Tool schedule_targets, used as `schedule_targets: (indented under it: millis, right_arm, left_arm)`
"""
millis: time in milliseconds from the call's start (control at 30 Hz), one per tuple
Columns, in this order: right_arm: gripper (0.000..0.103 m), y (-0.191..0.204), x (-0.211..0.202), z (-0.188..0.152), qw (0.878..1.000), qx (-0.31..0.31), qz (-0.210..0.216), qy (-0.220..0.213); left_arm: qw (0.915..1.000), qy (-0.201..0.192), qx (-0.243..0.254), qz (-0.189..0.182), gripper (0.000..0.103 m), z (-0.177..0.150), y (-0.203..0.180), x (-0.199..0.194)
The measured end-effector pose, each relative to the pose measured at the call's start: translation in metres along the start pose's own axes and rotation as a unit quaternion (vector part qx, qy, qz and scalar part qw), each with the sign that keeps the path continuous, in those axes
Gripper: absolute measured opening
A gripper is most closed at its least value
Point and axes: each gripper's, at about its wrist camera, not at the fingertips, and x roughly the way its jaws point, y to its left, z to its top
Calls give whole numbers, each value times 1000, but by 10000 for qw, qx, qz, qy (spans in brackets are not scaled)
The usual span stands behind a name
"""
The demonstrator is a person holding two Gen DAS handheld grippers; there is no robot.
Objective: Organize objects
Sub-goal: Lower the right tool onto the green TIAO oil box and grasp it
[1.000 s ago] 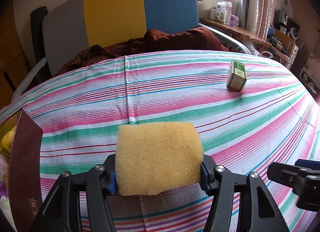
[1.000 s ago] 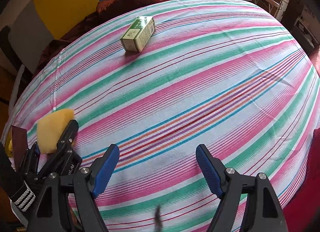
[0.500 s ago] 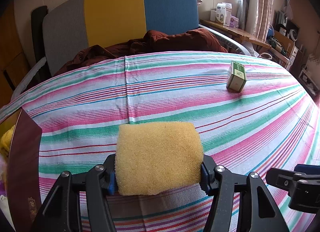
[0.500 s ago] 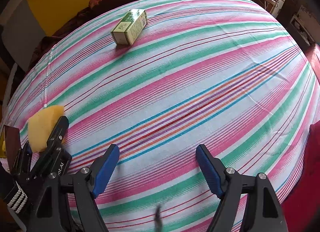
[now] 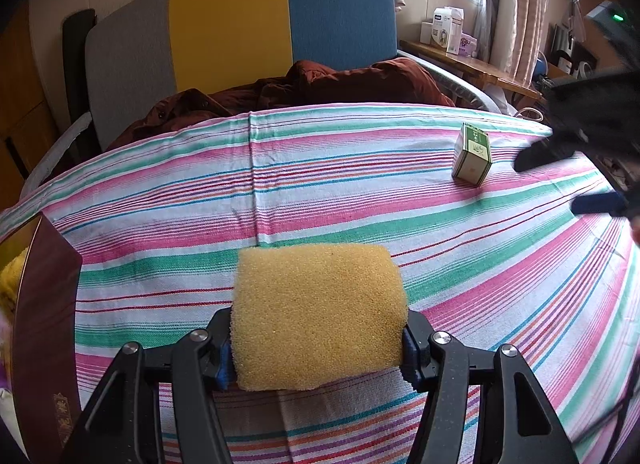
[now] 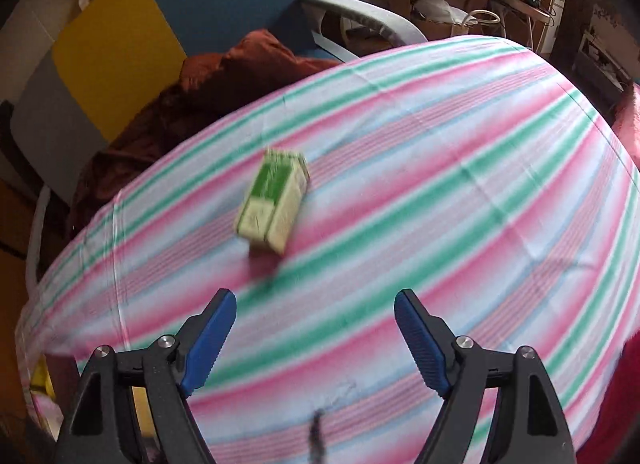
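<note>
Stripes of pink, green and blue run across the cloth (image 5: 160, 224) on the table, and a chair with gray, yellow and blue panels (image 5: 228, 28) stands behind it with a dark red coat (image 5: 320, 82) on the seat. On your far left a dark red box (image 5: 44, 304) sits at the table edge with something yellow inside. Your left gripper (image 5: 316, 340) is squeezed tight on the yellow sponge (image 5: 316, 312), holding it low over the near part of the cloth. Farther right sits the little green and white box (image 6: 274, 200), lying on its side on the stripes toward the far right part of the table, well apart from the sponge. Your right gripper (image 6: 316, 328) has its blue jaws spread wide with nothing between them. From this gripper the little box lies straight ahead and a bit to the left. Its long side points away from you, leaning a little right, so the jaws look about ready to close across its short sides. Your right hand is the nearer one by far, so it looks like the one to take the box. This view is blurry, so the exact gap is hard to tell.
</note>
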Motion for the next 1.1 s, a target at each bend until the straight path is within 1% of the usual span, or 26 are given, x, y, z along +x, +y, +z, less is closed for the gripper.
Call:
schedule_targets:
  millis: [33, 100, 233, 333, 400, 500, 567, 600, 633, 667, 700, 800, 867, 967, 1033, 1100]
  right_arm:
    - [83, 5, 5, 12, 10000, -22, 46, -26]
    - [83, 13, 14, 22, 9999, -93, 81, -53]
    - [83, 11, 34, 42, 10000, 10, 13, 7]
    - [83, 16, 55, 52, 9995, -40, -293, 78]
    - [83, 18, 71, 61, 9992, -38, -372, 171]
    - [84, 19, 86, 72, 9993, 72, -207, 293]
    - [85, 24, 90, 76, 9994, -67, -259, 229]
    - [78, 27, 90, 76, 9992, -181, -260, 236]
    - [69, 31, 91, 75, 9985, -357, -356, 235]
    - [46, 36, 88, 72, 9966, -615, -501, 204]
    - [32, 38, 86, 67, 9953, -784, -535, 211]
    - [31, 41, 76, 43, 9891, -1276, -596, 432]
    - [31, 42, 66, 16, 9842, -1590, -482, 618]
    - [32, 44, 45, -37, 9726, -2116, -347, 898]
    - [32, 40, 33, -63, 9704, -2191, -288, 976]
    - [32, 33, 25, -80, 9729, -2114, -220, 915]
  left_arm:
    - [10000, -1, -7, -9, 62, 0, 0, 0]
    - [10000, -3, -9, -10, 63, 0, 0, 0]
    - [10000, -6, -15, -23, 63, 0, 0, 1]
    - [10000, -5, -15, -23, 63, 0, 0, 0]
    - [10000, -8, -18, -25, 63, 0, 0, 0]
    - [10000, -8, -3, -15, 64, 0, 0, 1]
    - [10000, -10, 7, -6, 64, 0, 0, 1]
    - [10000, -12, 8, -4, 64, -1, 0, 1]
    - [10000, -14, 8, -3, 64, -1, -1, 1]
    - [10000, -15, 12, 1, 64, -1, -1, 1]
    - [10000, -18, 17, 9, 64, -1, -1, 1]
    - [10000, -23, 40, 39, 64, 0, -3, 1]
    - [10000, -29, 32, 30, 64, -1, -3, 0]
    - [10000, -31, 27, 24, 64, -1, -2, 0]
    - [10000, -30, 31, 30, 64, -1, -3, 1]
    - [10000, -30, 39, 39, 64, 0, -3, 2]
